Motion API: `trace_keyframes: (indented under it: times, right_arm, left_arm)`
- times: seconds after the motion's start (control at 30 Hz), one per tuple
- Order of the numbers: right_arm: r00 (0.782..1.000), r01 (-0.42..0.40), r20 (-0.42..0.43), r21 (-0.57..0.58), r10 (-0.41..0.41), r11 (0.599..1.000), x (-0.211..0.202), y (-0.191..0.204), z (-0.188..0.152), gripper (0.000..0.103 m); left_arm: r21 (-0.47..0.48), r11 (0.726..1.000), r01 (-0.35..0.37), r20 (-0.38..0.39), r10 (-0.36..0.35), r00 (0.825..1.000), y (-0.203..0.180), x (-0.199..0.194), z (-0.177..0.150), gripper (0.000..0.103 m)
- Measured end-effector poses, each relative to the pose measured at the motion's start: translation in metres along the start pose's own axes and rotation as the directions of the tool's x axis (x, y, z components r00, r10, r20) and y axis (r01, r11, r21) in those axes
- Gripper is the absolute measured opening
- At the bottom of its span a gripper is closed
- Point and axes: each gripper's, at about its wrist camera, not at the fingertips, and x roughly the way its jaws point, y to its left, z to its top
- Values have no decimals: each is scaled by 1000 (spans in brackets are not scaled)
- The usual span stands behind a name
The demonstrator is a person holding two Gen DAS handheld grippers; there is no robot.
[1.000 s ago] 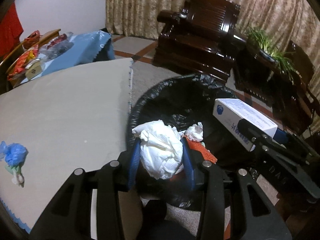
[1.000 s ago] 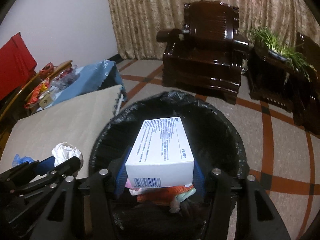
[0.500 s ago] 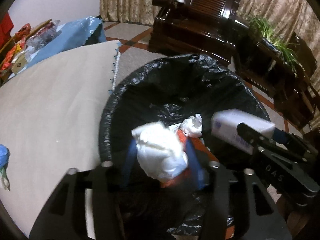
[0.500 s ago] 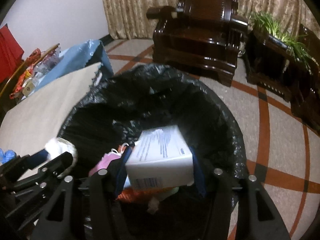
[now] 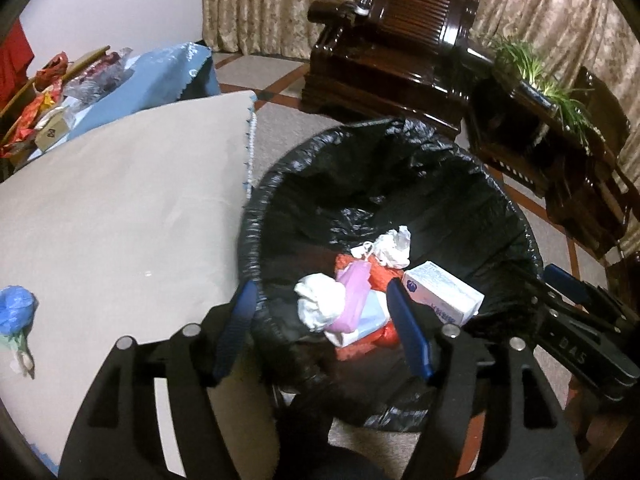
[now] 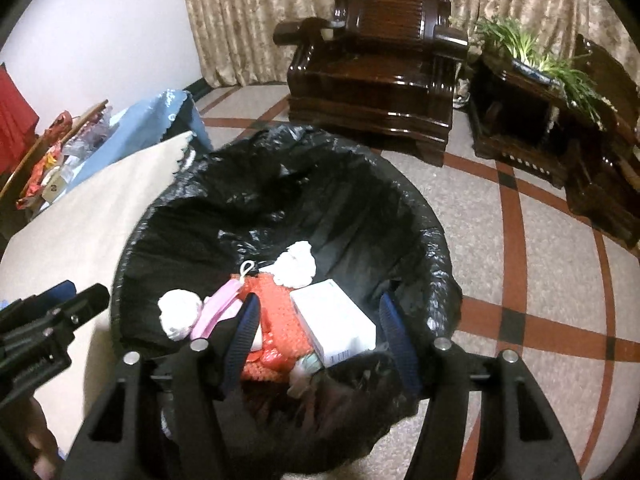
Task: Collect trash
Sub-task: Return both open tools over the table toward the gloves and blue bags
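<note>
A bin lined with a black bag point(image 5: 256, 216) stands beside the beige table point(image 5: 120, 220). My left gripper point(image 5: 320, 328) hangs over the bin's near rim; its jaws are opening and nothing touches the pads. The crumpled white paper point(image 5: 320, 306) lies loose in the bin below them. My right gripper point(image 6: 320, 320) is open above the same bin point(image 6: 440, 240), and the white box point(image 6: 332, 322) rests on a red mesh bag point(image 6: 276, 312) inside, clear of the fingers. A pink mask point(image 6: 218, 312) and another tissue wad point(image 6: 296, 266) also lie there.
A blue wad point(image 5: 16, 310) sits on the table at the left edge. Blue cloth with snack packets point(image 5: 52, 92) lies behind the table. A dark wooden armchair point(image 6: 380, 76) and a side table with a plant point(image 6: 532, 112) stand beyond the bin.
Both grippers moved out over the bin and dipped. The left jaws spread and the white paper dropped in; the right jaws spread and the box fell onto the trash.
</note>
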Motion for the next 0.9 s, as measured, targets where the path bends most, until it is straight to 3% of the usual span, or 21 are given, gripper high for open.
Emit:
trace_keyframes:
  times: [0.2,0.57,0.9]
  right_arm:
    - [999,-35,36,-29,36,999,-32,30,-7,61]
    - [986,-149,53,-141,157,979,-72,125,-30,61]
    - [968,-229,54,-226,247,947,-90,216,-46,61]
  left_arm:
    - [-11,1000,-25,41,25,999,31,-36,-10,69]
    - [-74,994,-82,89,88,992,106,-95,-33,72]
    - [-166,967,-195,104,214,971,216,-141,-73,73]
